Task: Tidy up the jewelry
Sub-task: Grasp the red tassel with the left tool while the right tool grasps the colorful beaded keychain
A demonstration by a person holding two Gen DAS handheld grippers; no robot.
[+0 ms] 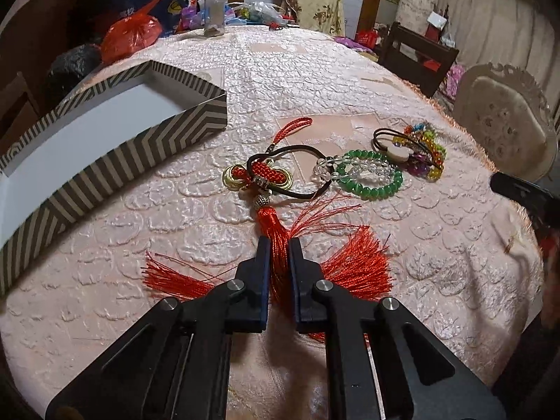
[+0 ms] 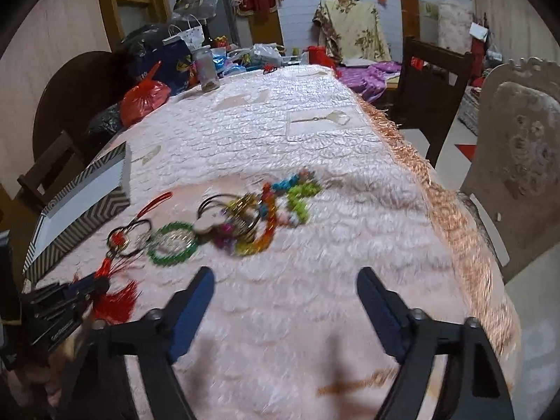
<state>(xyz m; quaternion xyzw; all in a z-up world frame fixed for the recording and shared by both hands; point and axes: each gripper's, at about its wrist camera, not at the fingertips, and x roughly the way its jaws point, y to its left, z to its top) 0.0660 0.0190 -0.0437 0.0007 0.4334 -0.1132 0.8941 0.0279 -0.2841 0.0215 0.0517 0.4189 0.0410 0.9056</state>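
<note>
My left gripper (image 1: pixel 279 245) is shut on the red tassel (image 1: pixel 276 227) of a red knot ornament (image 1: pixel 259 175) with gold rings lying on the pink tablecloth. A black cord loop (image 1: pixel 290 161), a green bead bracelet (image 1: pixel 371 178), a clear bead bracelet (image 1: pixel 353 168) and a pile of coloured bead pieces (image 1: pixel 423 154) lie just beyond it. A striped open box (image 1: pixel 140 143) with a white inside stands to the left. My right gripper (image 2: pixel 285 276) is open and empty above the cloth, nearer than the jewelry (image 2: pixel 245 224). The left gripper (image 2: pixel 91 287) shows at that view's left on the tassel.
The table's fringed right edge (image 2: pixel 455 217) drops off beside a cream chair (image 2: pixel 518 161). Plastic bags (image 1: pixel 129 31), a jar (image 1: pixel 214 10) and clutter fill the far end. A dark wooden chair (image 1: pixel 416 52) stands at the far right.
</note>
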